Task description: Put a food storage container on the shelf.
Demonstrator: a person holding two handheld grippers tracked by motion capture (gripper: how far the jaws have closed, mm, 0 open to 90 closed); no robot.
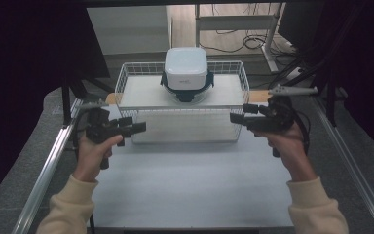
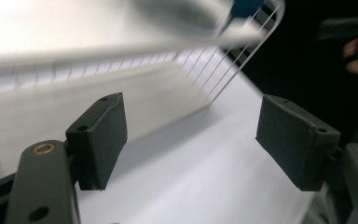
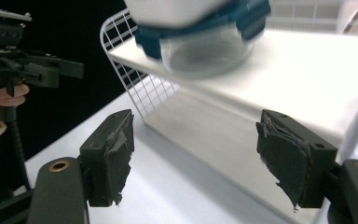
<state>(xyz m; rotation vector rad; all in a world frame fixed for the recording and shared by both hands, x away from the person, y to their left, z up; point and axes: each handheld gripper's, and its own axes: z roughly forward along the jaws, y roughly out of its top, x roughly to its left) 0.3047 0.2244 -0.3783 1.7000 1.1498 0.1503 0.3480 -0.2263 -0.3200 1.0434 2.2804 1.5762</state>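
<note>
Both grippers flank the wire basket, jaws apart
Left gripper (image 1: 140, 128), right gripper (image 1: 235, 118) empty; lidded container (image 1: 186, 73) sits upper centre in wire basket (image 1: 126, 83).

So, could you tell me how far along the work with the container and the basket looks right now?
Done: the lidded container sits in the wire basket on the table. In hand: nothing; the left gripper and right gripper hang open and empty at the basket's front corners, apart from it. Left: what step comes next can't be told; neither gripper touches the basket or container.
</note>
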